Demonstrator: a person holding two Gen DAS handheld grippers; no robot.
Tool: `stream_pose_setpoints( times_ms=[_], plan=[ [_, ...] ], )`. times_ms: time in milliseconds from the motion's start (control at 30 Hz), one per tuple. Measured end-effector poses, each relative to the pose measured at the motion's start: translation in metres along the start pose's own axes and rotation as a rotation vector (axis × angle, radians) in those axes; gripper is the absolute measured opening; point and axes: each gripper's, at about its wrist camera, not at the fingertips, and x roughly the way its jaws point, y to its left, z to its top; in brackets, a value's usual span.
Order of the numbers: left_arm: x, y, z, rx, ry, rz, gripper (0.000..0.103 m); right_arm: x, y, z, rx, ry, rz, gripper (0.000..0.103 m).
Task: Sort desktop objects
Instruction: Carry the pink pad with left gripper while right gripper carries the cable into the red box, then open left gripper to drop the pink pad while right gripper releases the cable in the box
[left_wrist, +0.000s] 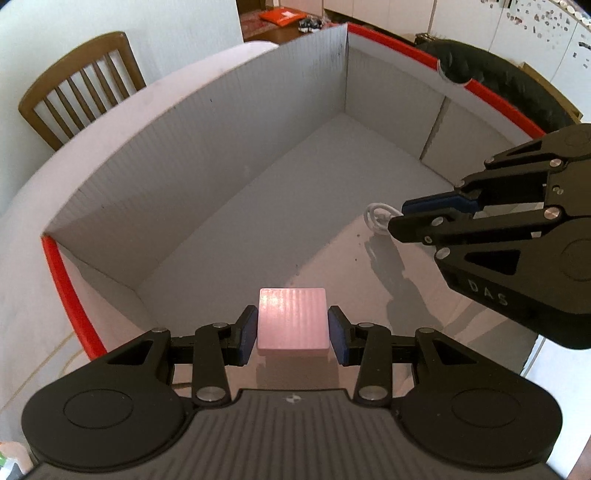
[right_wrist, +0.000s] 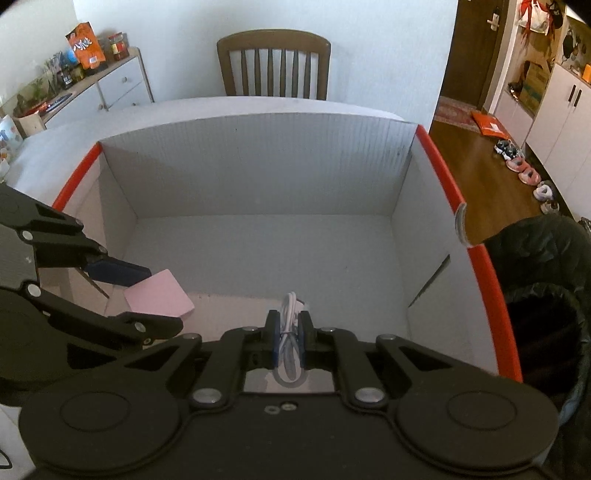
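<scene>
A pink square block sits between the blue pads of my left gripper, which grips its sides above the floor of a large white box with red edges. The block also shows in the right wrist view, held by the left gripper. My right gripper is shut on a coiled white cable over the box's near part. In the left wrist view the right gripper holds the cable at the right.
The box stands on a white table. A wooden chair stands behind the table. A black bag-lined bin is at the right of the box. A sideboard with jars is far left.
</scene>
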Motion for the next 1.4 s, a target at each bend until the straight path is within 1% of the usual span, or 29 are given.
stream_pose_setpoints(
  times_ms=[67, 233, 400, 600, 633, 700, 767, 900, 967, 1000, 1100, 1200, 1267, 1333, 1400],
  plan=[
    [0.003, 0.001, -0.002, -0.005, 0.013, -0.001, 0.040, 0.001, 0.000, -0.001, 0.002, 0.007, 0.003, 0.009],
    [0.003, 0.004, -0.003, -0.012, 0.015, -0.011, 0.040, 0.003, 0.000, -0.003, -0.001, 0.018, 0.001, 0.010],
    [0.002, 0.004, -0.006, -0.009, 0.018, -0.012, 0.040, 0.005, 0.000, -0.003, 0.003, 0.022, 0.004, 0.017],
    [-0.003, 0.004, -0.006, -0.010, 0.001, -0.019, 0.040, 0.007, -0.003, -0.004, 0.019, 0.032, 0.014, 0.021],
    [-0.004, 0.004, -0.006, -0.011, -0.005, -0.018, 0.041, 0.007, -0.003, -0.004, 0.020, 0.034, 0.015, 0.023],
    [-0.006, 0.002, -0.006, -0.012, -0.014, -0.017, 0.041, 0.006, -0.004, -0.004, 0.018, 0.033, 0.017, 0.034],
    [-0.009, 0.002, -0.007, -0.014, -0.027, -0.018, 0.044, 0.005, -0.004, -0.004, 0.017, 0.025, 0.017, 0.038],
    [-0.013, -0.004, -0.009, 0.006, -0.042, 0.001, 0.044, -0.001, -0.007, -0.004, 0.018, 0.010, 0.022, 0.046],
    [-0.016, -0.005, -0.010, 0.009, -0.056, 0.007, 0.044, -0.004, -0.010, -0.004, 0.019, 0.001, 0.030, 0.051],
    [-0.017, -0.004, -0.011, 0.002, -0.061, 0.005, 0.044, -0.006, -0.011, -0.003, 0.019, -0.004, 0.035, 0.052],
    [-0.022, -0.002, -0.012, -0.037, -0.082, -0.014, 0.044, -0.013, -0.012, -0.001, 0.014, -0.024, 0.043, 0.058],
    [-0.031, 0.000, -0.014, -0.057, -0.105, -0.016, 0.045, -0.021, -0.013, 0.002, 0.015, -0.047, 0.057, 0.065],
    [-0.036, -0.001, -0.016, -0.065, -0.123, -0.014, 0.056, -0.026, -0.015, 0.003, 0.013, -0.060, 0.066, 0.066],
    [-0.040, 0.001, -0.018, -0.079, -0.138, -0.012, 0.060, -0.031, -0.016, 0.004, 0.010, -0.070, 0.077, 0.068],
    [-0.043, 0.003, -0.019, -0.097, -0.141, -0.014, 0.060, -0.035, -0.016, 0.004, 0.008, -0.080, 0.087, 0.070]
  ],
)
